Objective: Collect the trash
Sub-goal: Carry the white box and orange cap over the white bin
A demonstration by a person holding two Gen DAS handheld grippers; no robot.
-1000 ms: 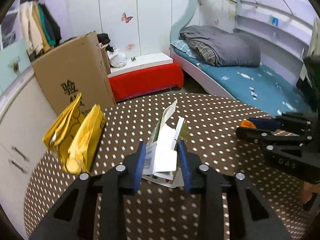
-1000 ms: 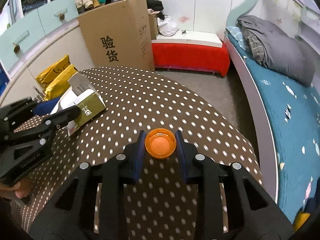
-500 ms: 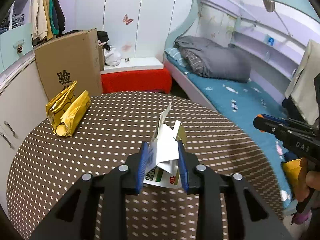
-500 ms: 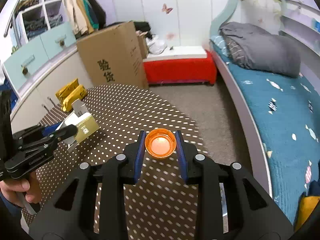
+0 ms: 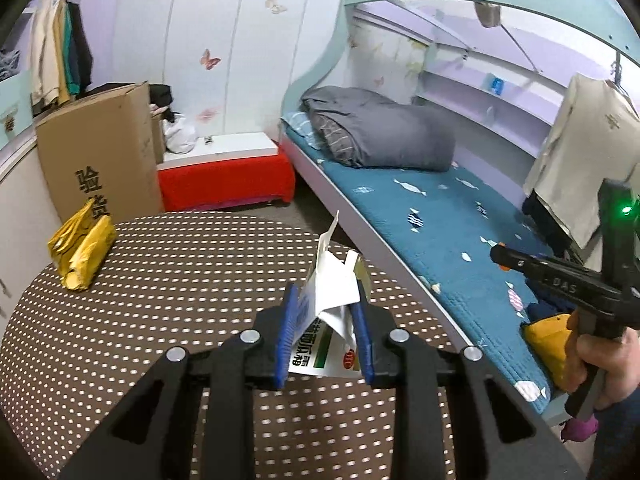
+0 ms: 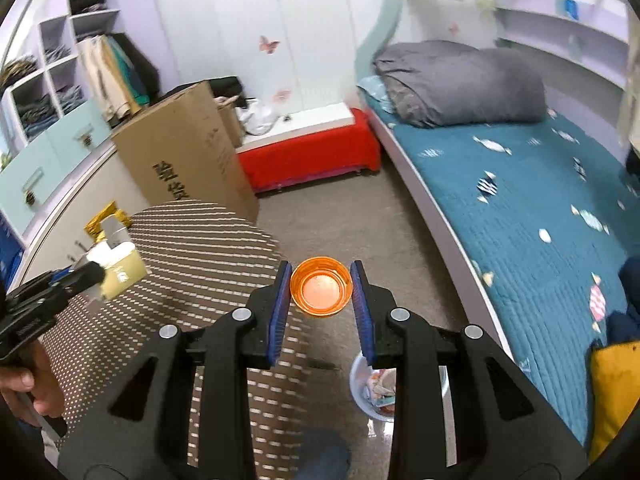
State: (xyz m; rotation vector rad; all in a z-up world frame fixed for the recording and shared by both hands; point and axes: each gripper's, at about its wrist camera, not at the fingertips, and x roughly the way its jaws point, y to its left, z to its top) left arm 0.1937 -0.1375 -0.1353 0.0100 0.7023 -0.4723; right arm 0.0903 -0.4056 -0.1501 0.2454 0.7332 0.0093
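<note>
Above the dotted table (image 5: 168, 280), the left gripper (image 5: 325, 322) is closing on a crumpled paper carton (image 5: 330, 312) pinched between its pads. At the right gripper's (image 6: 320, 304) twelve o'clock, its jaws clamp an orange cup (image 6: 321, 286); a white bin (image 6: 374, 394) sits at six o'clock.

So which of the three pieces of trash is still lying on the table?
The yellow foil packets, at the table's far left edge. The torn paper carton is in the left gripper, the orange cup in the right gripper.
</note>
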